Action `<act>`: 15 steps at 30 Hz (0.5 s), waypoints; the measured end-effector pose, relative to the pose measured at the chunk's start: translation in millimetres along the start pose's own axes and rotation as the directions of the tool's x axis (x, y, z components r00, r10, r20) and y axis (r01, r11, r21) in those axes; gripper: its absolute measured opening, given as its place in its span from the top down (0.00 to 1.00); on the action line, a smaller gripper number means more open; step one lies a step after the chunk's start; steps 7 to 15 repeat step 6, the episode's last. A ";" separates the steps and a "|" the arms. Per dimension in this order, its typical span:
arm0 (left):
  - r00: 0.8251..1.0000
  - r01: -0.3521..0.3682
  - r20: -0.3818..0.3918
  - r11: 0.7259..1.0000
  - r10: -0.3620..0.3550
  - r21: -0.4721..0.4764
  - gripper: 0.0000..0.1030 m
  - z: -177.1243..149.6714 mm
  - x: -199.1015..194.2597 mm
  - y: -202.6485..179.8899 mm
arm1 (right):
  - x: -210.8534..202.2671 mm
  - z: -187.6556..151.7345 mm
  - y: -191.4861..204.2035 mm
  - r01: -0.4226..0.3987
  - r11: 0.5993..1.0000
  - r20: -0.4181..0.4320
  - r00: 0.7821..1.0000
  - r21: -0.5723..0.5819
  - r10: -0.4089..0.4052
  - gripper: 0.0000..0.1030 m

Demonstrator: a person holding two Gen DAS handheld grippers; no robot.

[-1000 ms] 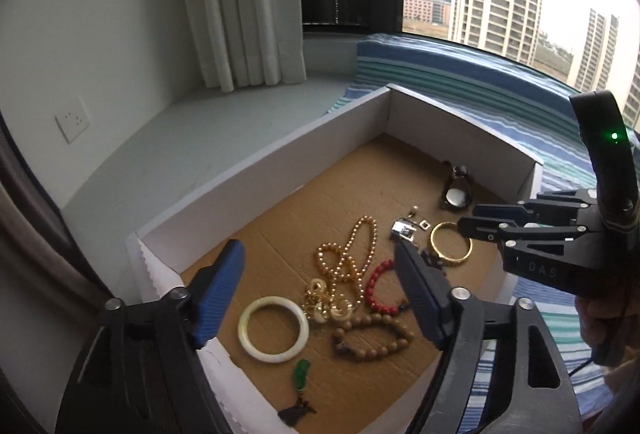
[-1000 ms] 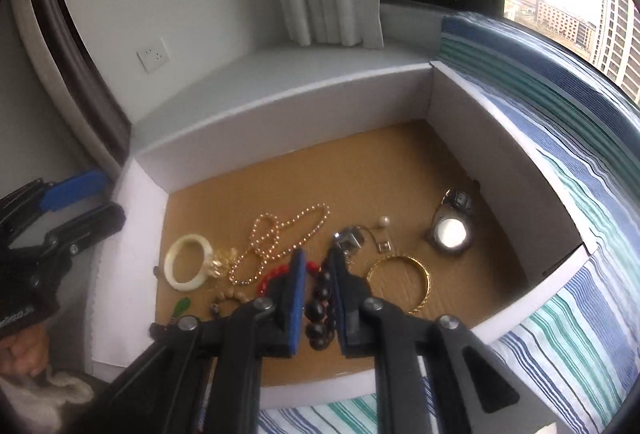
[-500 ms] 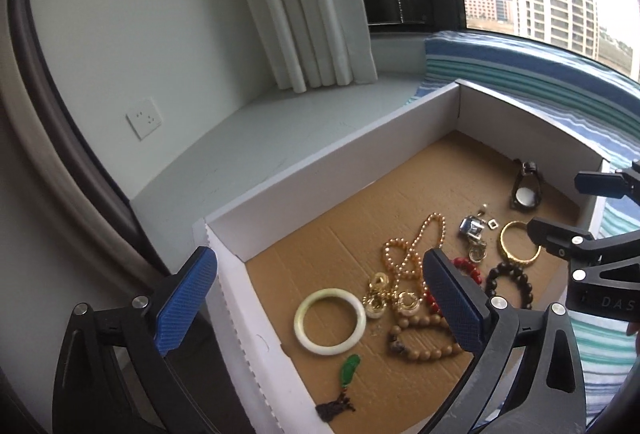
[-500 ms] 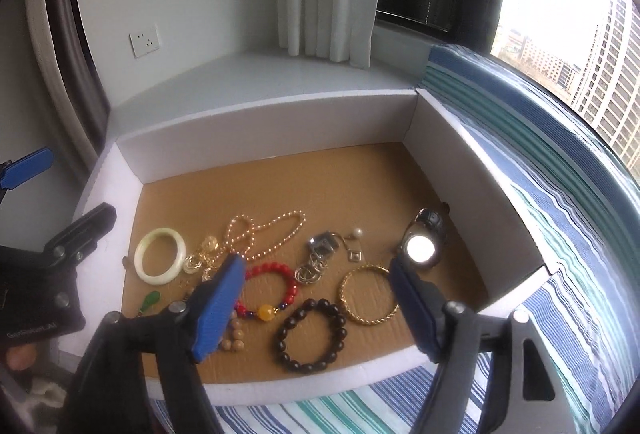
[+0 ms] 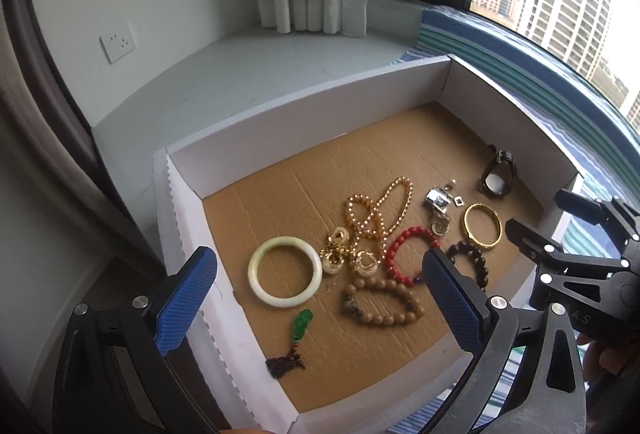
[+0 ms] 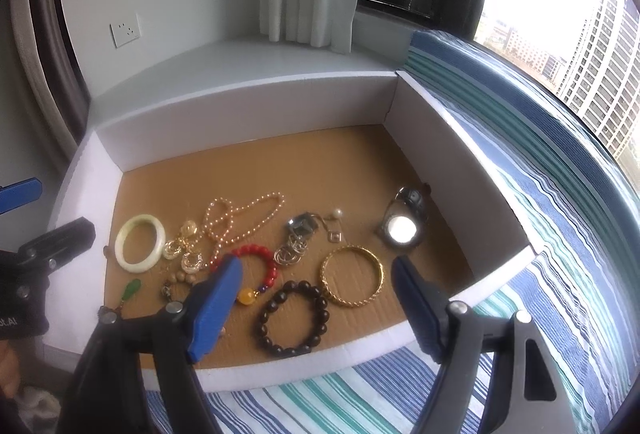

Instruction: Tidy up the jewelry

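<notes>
Right gripper (image 6: pixel 316 298) spread, dark bead bracelet (image 6: pixel 294 318) released a second ago; left gripper (image 5: pixel 320 298) spread wider

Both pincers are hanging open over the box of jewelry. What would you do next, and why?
Probably lower the right gripper onto the dark bead bracelet. Its jaws have just been opening, empty, and that bracelet lies apart from the tangled pieces, nearest its fingers.

Matt brown corrugated cardboard lines the white paperboard box (image 6: pixel 248 114), holding a glossy pale bangle (image 6: pixel 140 242), shiny twisted gold bangle (image 6: pixel 352 282) and polished dark beads (image 6: pixel 294 318).
</notes>
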State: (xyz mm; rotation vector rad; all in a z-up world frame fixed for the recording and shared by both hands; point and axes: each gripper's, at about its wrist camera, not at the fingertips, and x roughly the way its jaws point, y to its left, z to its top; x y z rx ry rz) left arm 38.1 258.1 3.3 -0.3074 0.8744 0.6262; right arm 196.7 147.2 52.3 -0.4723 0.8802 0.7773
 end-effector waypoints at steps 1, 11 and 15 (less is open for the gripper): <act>1.000 0.004 0.002 1.000 -0.004 -0.004 0.01 -0.4 0.4 -0.5 | 0.4 0.0 0.0 -0.001 1.000 0.000 1.000 0.001 0.001 0.24; 0.999 -0.010 0.031 1.000 0.010 0.003 0.01 -3.0 -3.1 -5.0 | -0.3 -0.9 1.9 -0.001 1.000 0.005 1.000 -0.006 0.001 0.24; 0.999 -0.010 0.031 1.000 0.010 0.003 0.01 -3.0 -3.1 -5.0 | -0.3 -0.9 1.9 -0.001 1.000 0.005 1.000 -0.006 0.001 0.24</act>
